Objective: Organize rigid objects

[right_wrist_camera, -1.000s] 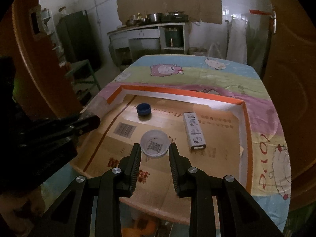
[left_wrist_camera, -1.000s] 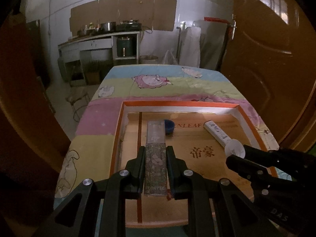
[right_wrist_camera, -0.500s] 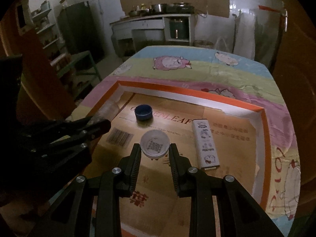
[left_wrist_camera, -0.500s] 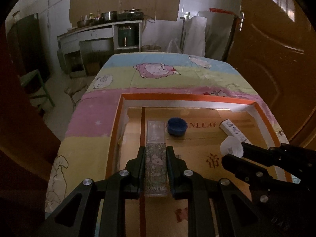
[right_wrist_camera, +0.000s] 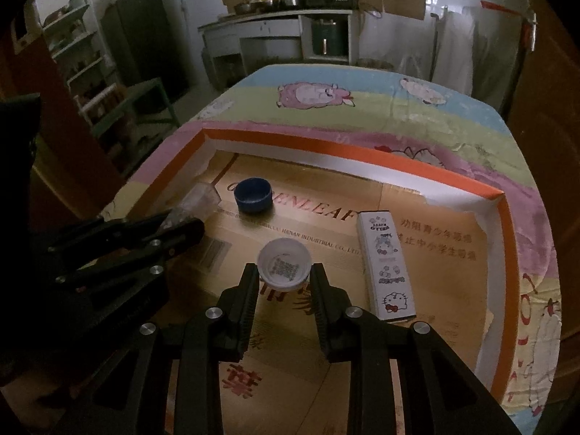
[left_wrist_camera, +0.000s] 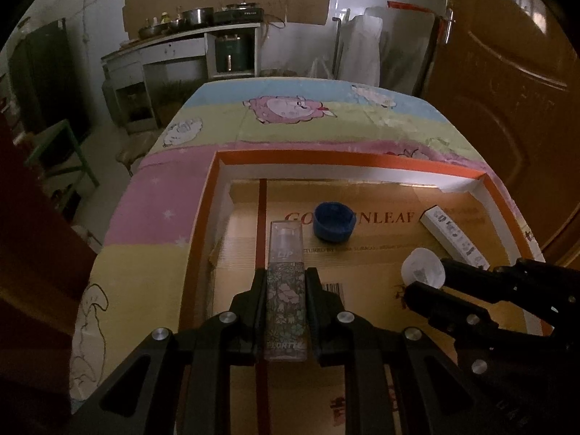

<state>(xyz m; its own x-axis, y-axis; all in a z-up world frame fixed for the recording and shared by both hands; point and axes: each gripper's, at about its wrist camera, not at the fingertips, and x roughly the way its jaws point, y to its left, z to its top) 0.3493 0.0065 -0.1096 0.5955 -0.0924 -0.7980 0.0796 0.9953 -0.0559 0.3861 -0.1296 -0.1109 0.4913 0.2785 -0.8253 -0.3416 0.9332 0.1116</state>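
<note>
My left gripper [left_wrist_camera: 285, 275] is shut on a clear floral lip-gloss tube [left_wrist_camera: 285, 290], held above the left part of a shallow cardboard tray [left_wrist_camera: 348, 161]. My right gripper [right_wrist_camera: 284, 272] is shut on a white bottle cap [right_wrist_camera: 284, 269], open side up, held above the tray's middle; the cap also shows in the left wrist view [left_wrist_camera: 422, 272]. A blue cap [left_wrist_camera: 333, 221] lies open side up on the tray floor, also seen in the right wrist view [right_wrist_camera: 252, 194]. A white Hello Kitty box [right_wrist_camera: 385, 266] lies flat at the tray's right.
The tray has an orange rim [right_wrist_camera: 502, 253] and sits on a table with a pastel cartoon cloth [left_wrist_camera: 297, 108]. A brown door [left_wrist_camera: 507, 72] stands close on the right. A green stool [right_wrist_camera: 152, 105] and shelves are to the left.
Both grippers have pulled back and risen a little with their objects still held, so more of the tray and the blue cap show. The tray's objects have not moved.
</note>
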